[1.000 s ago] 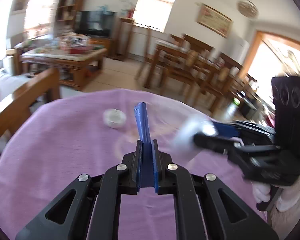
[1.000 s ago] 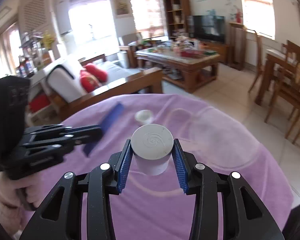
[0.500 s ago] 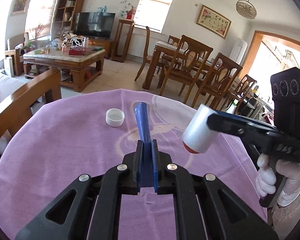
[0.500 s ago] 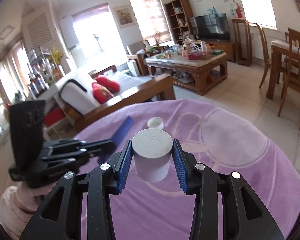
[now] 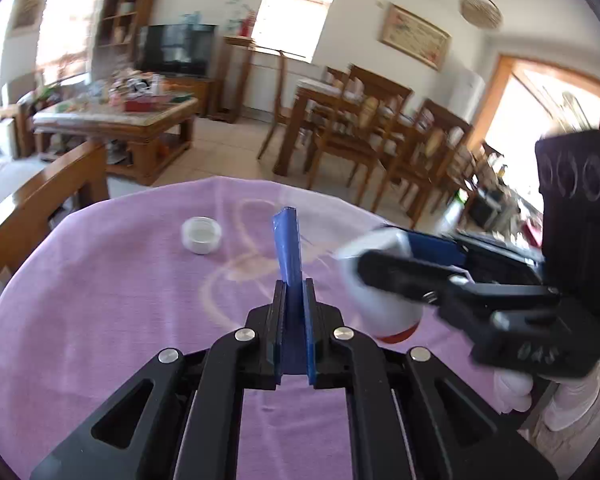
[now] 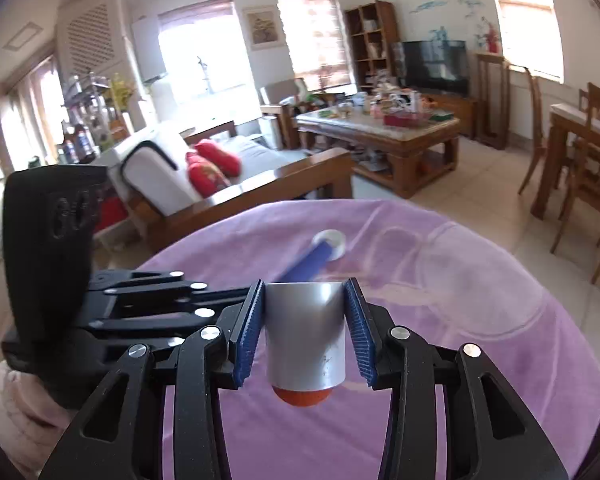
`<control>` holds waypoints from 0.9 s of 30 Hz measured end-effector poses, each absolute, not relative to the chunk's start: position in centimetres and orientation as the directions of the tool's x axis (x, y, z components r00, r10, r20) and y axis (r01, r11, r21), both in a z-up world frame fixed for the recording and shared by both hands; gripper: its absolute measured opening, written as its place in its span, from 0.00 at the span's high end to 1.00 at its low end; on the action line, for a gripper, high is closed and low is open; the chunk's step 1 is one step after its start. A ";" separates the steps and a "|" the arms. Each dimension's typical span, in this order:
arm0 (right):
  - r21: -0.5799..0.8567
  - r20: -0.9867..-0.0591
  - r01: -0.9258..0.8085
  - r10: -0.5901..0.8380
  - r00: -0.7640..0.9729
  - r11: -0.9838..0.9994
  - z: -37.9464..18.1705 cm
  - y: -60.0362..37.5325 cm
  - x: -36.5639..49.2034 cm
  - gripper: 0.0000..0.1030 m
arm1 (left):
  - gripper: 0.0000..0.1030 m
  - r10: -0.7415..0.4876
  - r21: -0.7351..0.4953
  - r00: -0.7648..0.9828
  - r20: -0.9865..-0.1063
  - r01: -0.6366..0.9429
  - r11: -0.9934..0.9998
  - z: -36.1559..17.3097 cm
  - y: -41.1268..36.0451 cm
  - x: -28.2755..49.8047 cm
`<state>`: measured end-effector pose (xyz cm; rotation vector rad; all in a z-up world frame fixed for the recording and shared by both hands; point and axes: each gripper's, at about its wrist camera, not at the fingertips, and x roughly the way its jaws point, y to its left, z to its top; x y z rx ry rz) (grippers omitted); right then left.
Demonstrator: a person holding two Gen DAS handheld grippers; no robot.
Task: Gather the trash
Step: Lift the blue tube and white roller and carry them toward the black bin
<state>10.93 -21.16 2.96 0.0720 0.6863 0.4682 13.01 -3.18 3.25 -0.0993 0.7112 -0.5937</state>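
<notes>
My left gripper point(image 5: 293, 304) is shut on a flat blue strip point(image 5: 287, 246) that sticks up and forward above the purple tablecloth point(image 5: 100, 300). A small white cap point(image 5: 201, 234) lies on the cloth to the far left of it. My right gripper point(image 6: 305, 320) is shut on a white cylinder with a red base point(image 6: 305, 336), held above the cloth with the red end down. In the left wrist view the cylinder point(image 5: 380, 292) hangs just right of my left fingers. The right wrist view shows the left gripper point(image 6: 236, 294) at left, the blue strip point(image 6: 310, 260) reaching toward the cap point(image 6: 336, 240).
The round table's far edge point(image 6: 340, 204) faces a wooden sofa frame point(image 6: 268, 192) and a cluttered coffee table point(image 6: 380, 128). Dining chairs point(image 5: 360, 128) stand beyond the table's right side. A gloved hand point(image 5: 512, 392) holds the right gripper.
The right gripper has tipped the white cylinder: its side and red base now face the camera instead of its round end. It also hangs lower and closer to the left gripper. The left gripper stayed put.
</notes>
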 end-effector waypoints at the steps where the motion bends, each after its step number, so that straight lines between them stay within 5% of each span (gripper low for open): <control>1: 0.201 -0.596 -0.376 0.417 0.686 0.905 3.1 -21.5 10.9 0.61 | 0.92 -0.534 -0.297 0.611 -0.584 0.451 0.841 3.2 -2.2 13.5; 4: 0.146 -0.592 -0.382 0.390 0.706 0.913 3.7 -21.3 10.5 0.61 | 0.92 -0.520 -0.310 0.616 -0.591 0.422 0.852 3.0 -1.2 14.0; 27: 0.416 -0.514 -0.520 0.664 0.542 0.746 8.9 -20.3 6.3 0.61 | 0.90 -0.507 -0.527 0.756 -0.415 0.255 0.811 4.9 -0.8 16.3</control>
